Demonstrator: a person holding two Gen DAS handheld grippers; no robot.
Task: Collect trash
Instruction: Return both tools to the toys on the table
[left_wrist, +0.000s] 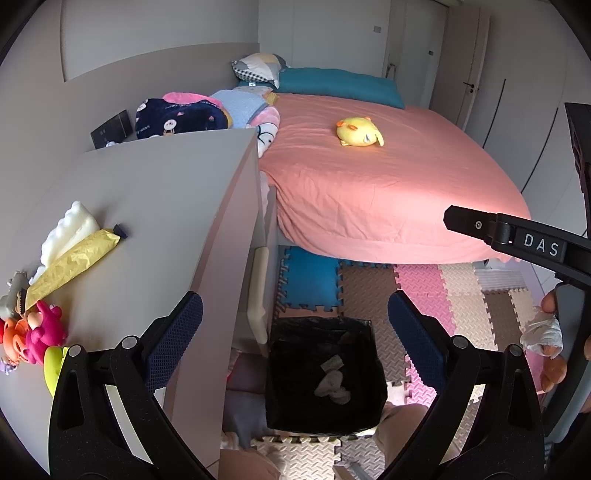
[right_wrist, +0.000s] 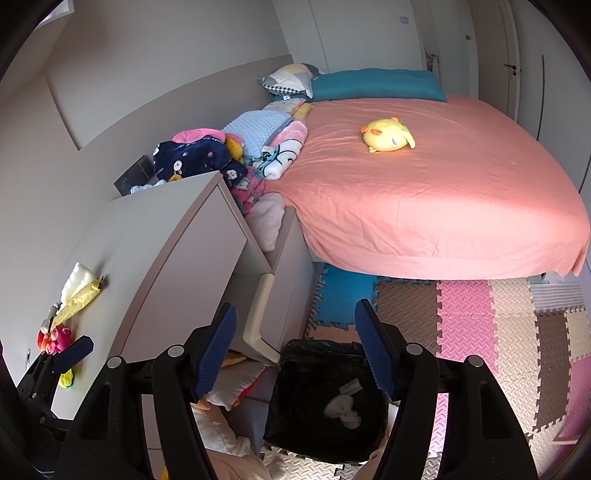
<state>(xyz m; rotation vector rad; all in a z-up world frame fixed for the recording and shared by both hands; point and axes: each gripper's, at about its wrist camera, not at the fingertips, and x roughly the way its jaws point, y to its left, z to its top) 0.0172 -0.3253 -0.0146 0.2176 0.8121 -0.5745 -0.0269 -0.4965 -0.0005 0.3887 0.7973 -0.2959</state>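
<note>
Edges and clutter swallowing the details

Toy heap (left_wrist: 33, 328) on the surface (left_wrist: 147, 206) is cut by the left edge, the shapes unreadable; the bin (left_wrist: 321, 373) holds pale scraps (left_wrist: 332, 386) too small to name; the person's hand (left_wrist: 554, 343) is clipped at right.

Both the left gripper (left_wrist: 295, 325) and right gripper (right_wrist: 295, 343) had matte black arms, silver pivot screws and dark blue textured pads (right_wrist: 216, 352); one arm read "DAS".

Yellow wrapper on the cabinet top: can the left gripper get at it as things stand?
Probably yes. The left gripper is open and empty; the yellow wrapper lies exposed on the cabinet top, with toys beside it.
</note>
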